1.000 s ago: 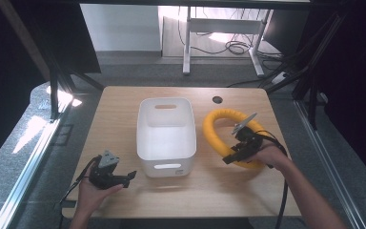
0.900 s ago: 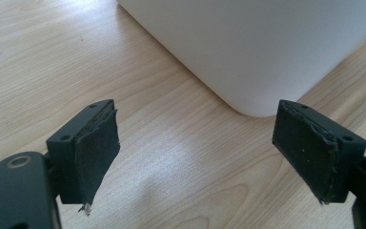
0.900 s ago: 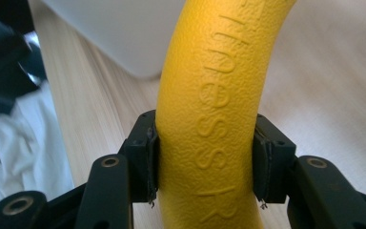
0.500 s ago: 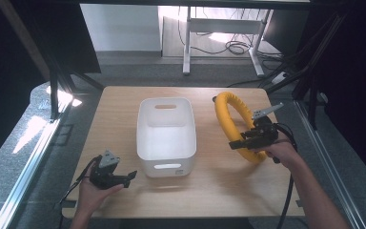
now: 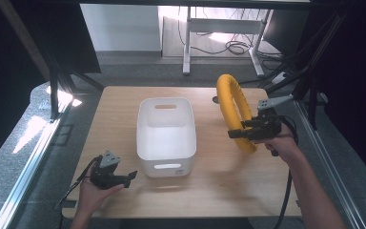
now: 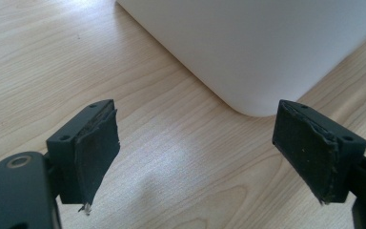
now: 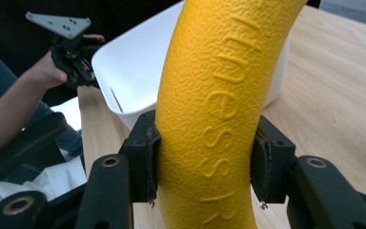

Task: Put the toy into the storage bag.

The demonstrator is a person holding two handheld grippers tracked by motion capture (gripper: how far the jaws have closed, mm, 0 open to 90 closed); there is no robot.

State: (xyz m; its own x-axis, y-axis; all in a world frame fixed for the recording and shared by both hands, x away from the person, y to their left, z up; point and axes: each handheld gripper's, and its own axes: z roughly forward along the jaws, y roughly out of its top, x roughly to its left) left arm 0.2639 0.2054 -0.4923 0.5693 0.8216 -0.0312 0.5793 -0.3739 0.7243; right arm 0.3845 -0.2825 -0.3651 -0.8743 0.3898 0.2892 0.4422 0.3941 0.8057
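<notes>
A yellow foam ring stands on edge in the air, right of the white bin. My right gripper is shut on its lower part; in the right gripper view both pads squeeze the textured yellow ring. The white bin lies beyond it there. My left gripper rests at the table's front left, jaws open, pointing at the bin's near corner. In the left gripper view its gripper has nothing between the pads, with the white bin wall just ahead.
The wooden table has bare room in front and to the right of the bin. A black cable trails from the right gripper along the forearm. A small dark hole sits in the tabletop behind the ring.
The right gripper has lifted the yellow ring off the table and tipped it from flat to upright. The left hand has stayed where it was.
</notes>
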